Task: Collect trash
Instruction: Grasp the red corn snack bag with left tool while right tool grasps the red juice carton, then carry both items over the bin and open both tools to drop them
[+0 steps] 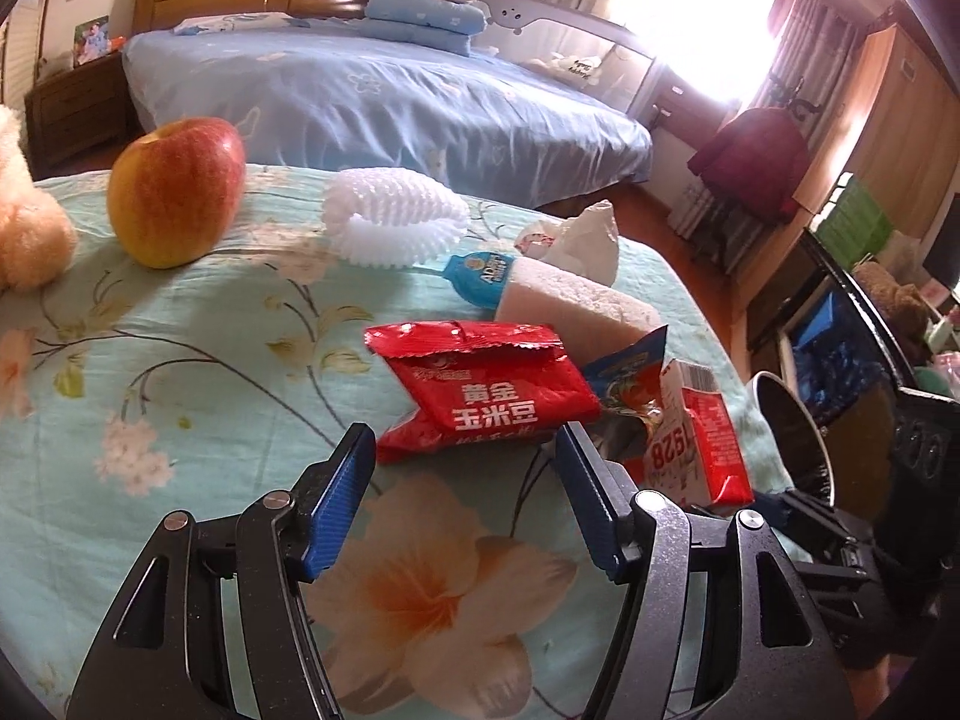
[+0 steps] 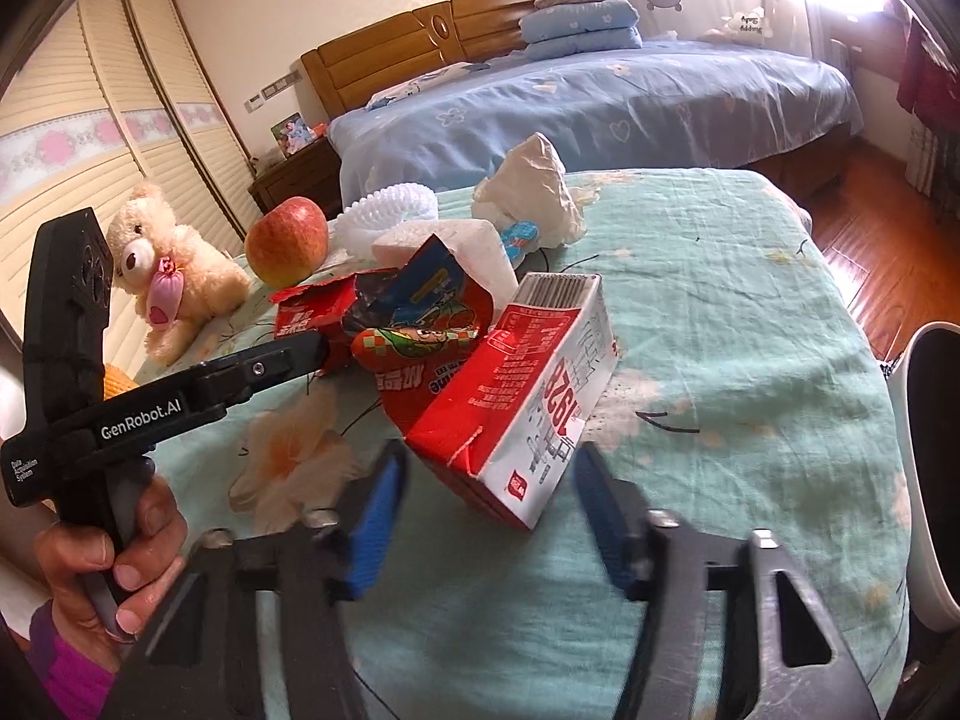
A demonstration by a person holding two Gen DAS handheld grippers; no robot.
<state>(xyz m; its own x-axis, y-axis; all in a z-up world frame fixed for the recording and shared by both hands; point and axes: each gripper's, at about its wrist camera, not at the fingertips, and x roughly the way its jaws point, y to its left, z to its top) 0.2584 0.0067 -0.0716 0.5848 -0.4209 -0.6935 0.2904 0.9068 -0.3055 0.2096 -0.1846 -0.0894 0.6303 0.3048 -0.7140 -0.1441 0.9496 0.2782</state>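
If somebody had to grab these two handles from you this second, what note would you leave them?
Left tool: open, empty, its tips at the near edge of the red snack bag.
Right tool: open, holding nothing, with the corner of the red and white carton between its fingers but not pinched.
Trash is piled mid-table: snack bag, torn wrapper, carton, crumpled tissue, foam net.
White bin at the table's right edge.
The apple and teddy bear are not trash.
Done: nothing lifted that shows.
Left: all of it.
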